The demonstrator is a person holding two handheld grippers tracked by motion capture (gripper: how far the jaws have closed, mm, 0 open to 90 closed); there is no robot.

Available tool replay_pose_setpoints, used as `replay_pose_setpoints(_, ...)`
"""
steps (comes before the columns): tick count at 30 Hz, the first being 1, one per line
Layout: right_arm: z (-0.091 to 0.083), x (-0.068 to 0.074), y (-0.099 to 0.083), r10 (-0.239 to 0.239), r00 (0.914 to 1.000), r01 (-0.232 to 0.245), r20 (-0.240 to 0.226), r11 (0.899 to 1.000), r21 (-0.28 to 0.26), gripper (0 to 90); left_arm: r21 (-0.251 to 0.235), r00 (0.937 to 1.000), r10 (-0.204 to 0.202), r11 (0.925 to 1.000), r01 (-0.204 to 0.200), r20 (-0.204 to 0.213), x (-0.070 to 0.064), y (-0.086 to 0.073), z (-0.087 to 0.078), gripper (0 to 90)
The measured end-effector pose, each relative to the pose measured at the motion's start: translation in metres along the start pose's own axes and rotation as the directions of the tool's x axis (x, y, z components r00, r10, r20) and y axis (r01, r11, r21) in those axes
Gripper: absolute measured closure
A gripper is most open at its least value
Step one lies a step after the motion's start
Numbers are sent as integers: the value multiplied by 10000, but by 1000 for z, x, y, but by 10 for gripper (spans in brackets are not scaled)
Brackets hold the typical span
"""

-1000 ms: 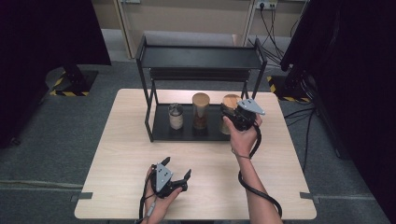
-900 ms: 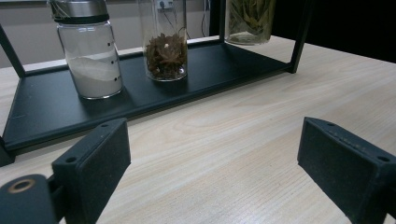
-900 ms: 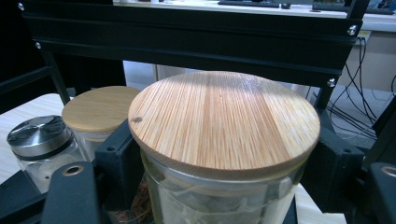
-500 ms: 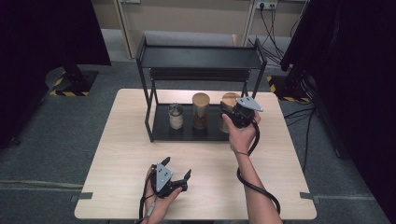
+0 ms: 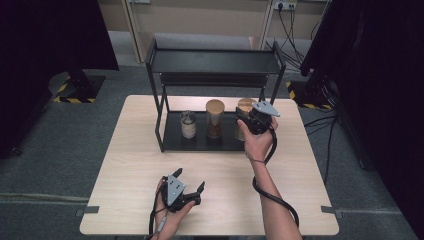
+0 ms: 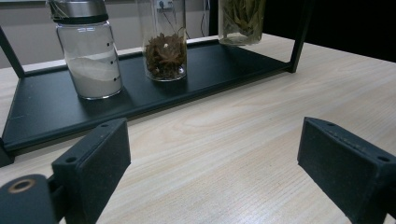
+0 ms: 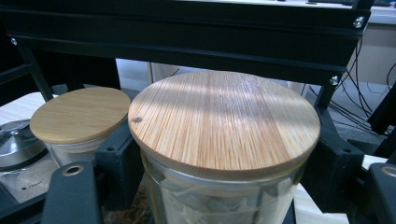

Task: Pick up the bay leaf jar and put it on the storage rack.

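Bamboo-lidded jar (image 7: 224, 135) on the rack's (image 5: 212, 62) bottom shelf sits between the right gripper's (image 5: 256, 120) jaws, ready for lifting; left gripper (image 5: 189, 186) idles spread wide.

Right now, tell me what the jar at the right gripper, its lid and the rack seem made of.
Jar: clear glass by the look, contents visible through it. Its lid: likely bamboo or wood, matte, fine straight grain. Rack: probably metal, matte black, thin bars with screws. Right gripper straddles the jar.

Lab-like recording room: black curtains (image 5: 45, 45), taped floor (image 5: 70, 90), trailing cables (image 5: 290, 25).
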State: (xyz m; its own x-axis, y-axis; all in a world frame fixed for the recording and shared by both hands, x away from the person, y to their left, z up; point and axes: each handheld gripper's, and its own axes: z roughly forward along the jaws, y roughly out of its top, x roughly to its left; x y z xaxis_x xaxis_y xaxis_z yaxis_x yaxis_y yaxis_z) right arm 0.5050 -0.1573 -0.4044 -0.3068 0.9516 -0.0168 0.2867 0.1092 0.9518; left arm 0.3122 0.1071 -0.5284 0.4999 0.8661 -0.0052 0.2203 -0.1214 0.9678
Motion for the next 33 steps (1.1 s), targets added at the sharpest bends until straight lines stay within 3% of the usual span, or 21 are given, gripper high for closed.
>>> replay_pose_setpoints(33, 20, -1, -2, -100, 9998, 93, 172, 9992, 377, 254, -6, 10000, 14, 10000, -14, 20, 0, 0, 0, 88)
